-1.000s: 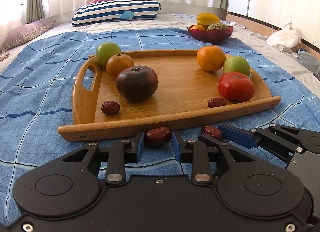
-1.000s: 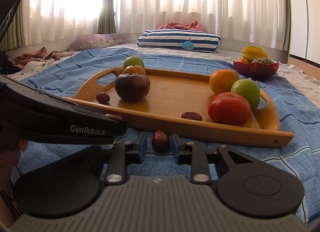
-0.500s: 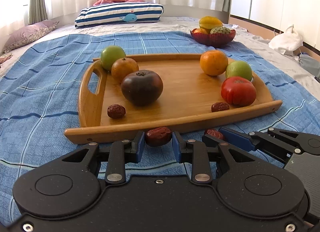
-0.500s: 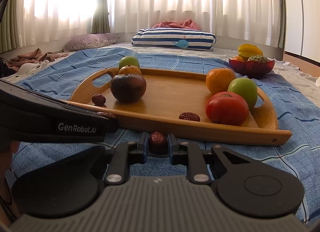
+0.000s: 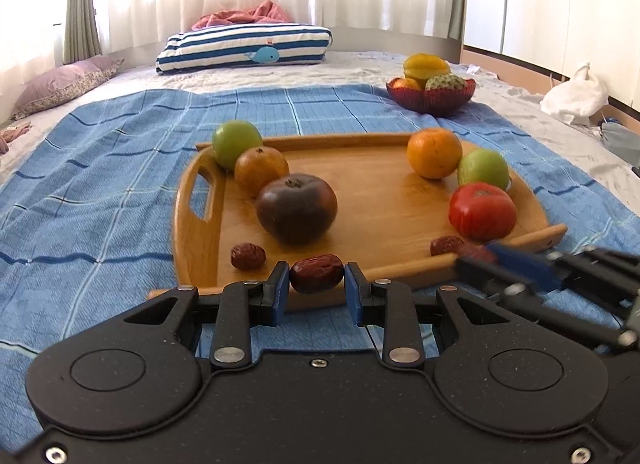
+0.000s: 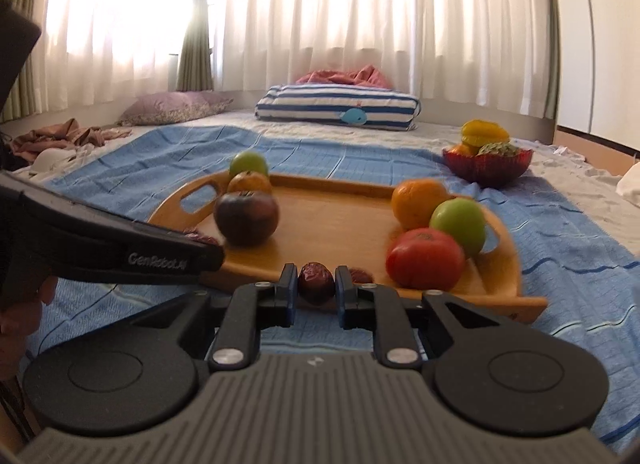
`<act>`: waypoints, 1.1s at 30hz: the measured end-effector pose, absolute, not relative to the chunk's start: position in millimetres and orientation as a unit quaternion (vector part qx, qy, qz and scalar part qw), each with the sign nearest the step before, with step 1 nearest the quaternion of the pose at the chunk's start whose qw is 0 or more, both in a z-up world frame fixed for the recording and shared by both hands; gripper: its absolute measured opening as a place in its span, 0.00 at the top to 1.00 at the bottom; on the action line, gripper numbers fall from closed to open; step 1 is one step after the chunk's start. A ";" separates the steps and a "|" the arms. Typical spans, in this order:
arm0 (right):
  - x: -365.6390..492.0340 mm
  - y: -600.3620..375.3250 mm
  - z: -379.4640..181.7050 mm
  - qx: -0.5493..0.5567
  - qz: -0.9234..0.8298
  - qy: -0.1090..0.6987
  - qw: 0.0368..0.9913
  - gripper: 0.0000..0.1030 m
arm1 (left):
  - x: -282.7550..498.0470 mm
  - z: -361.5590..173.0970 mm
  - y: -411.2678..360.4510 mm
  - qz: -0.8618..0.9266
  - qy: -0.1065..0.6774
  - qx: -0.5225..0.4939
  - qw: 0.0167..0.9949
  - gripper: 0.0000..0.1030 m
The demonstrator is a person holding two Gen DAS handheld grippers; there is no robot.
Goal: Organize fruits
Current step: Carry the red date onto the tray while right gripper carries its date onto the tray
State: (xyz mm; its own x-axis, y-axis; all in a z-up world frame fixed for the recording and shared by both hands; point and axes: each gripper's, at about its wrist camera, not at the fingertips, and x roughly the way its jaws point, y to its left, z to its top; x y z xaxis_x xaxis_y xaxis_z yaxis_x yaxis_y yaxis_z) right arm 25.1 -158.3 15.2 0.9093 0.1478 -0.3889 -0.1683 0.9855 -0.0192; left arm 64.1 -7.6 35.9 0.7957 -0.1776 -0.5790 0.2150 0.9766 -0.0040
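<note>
A wooden tray [image 5: 380, 200] lies on a blue blanket. It holds a dark tomato [image 5: 296, 208], a red tomato [image 5: 482, 210], two green fruits, two orange fruits and two red dates [image 5: 248, 256]. My left gripper [image 5: 317, 274] is shut on a red date [image 5: 317, 273], held above the tray's near edge. My right gripper [image 6: 316, 282] is shut on another red date [image 6: 316, 282], also lifted at the tray's near edge [image 6: 440, 292]. The right gripper shows blurred at the right of the left wrist view [image 5: 480, 254].
A red bowl [image 5: 430, 94] with fruit stands on the bed behind the tray to the right. A striped pillow [image 5: 244, 46] lies at the far end, a purple pillow [image 5: 64, 82] at the far left. A white bag [image 5: 576, 94] is at the right.
Both grippers have lifted their dates off the blanket and risen toward the tray's near edge. The right gripper's jaws closed tighter on its date.
</note>
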 end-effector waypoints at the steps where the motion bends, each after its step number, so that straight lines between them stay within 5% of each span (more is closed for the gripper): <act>1: 25.2 -161.5 19.0 -0.024 0.076 0.192 0.978 0.78 | 65.4 37.2 -6.6 -0.102 0.300 0.030 0.948 0.73; 33: 60.7 -228.8 23.5 0.000 -0.049 0.197 0.979 0.78 | 91.7 34.9 -12.9 -0.094 0.303 0.036 0.948 0.73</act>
State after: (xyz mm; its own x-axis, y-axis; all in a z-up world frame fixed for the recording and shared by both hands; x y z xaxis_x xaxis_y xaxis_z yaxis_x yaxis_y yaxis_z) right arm 60.7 -228.8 23.5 0.9174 -0.0956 -0.3864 0.0956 0.9952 -0.0193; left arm 91.7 -12.9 34.9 0.7989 -0.1564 -0.5808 0.1995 0.9798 0.0107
